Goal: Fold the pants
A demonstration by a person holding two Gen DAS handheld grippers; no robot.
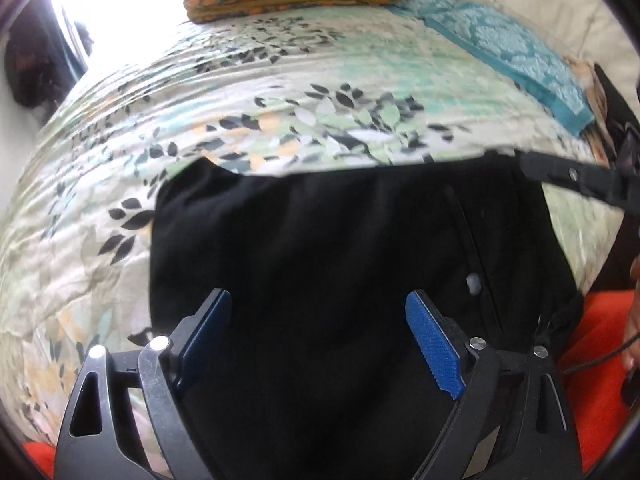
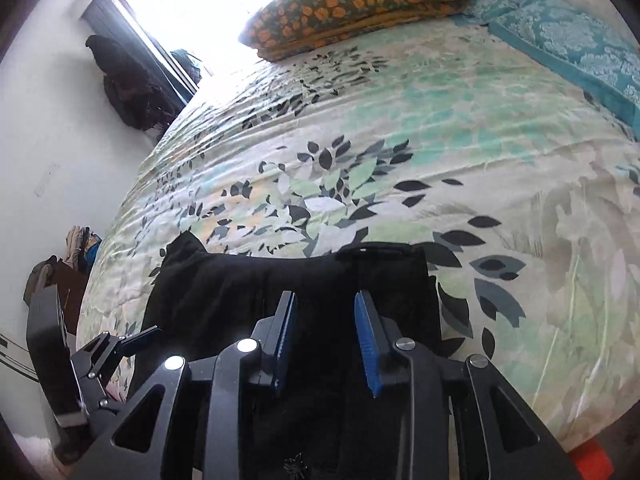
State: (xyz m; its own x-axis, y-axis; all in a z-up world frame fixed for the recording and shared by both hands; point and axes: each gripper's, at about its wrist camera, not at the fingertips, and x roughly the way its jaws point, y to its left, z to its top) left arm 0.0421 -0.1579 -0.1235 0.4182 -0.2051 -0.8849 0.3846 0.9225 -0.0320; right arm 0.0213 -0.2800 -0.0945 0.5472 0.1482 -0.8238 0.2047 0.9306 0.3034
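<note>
Black pants [image 2: 288, 280] on floral bedspread [image 2: 440, 152]

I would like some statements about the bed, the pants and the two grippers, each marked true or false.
1. The black pants lie on a bedspread printed with leaves. True.
2. The left gripper is shut on the pants. False: its jaws stand wide apart with nothing pinched.
3. A pillow with orange flowers lies at the far end of the bed. True.
4. The teal towel covers the pants. False: it lies apart, far along the bed's right side.
5. The right gripper holds the pillow. False: it is open, above the pants.
</note>
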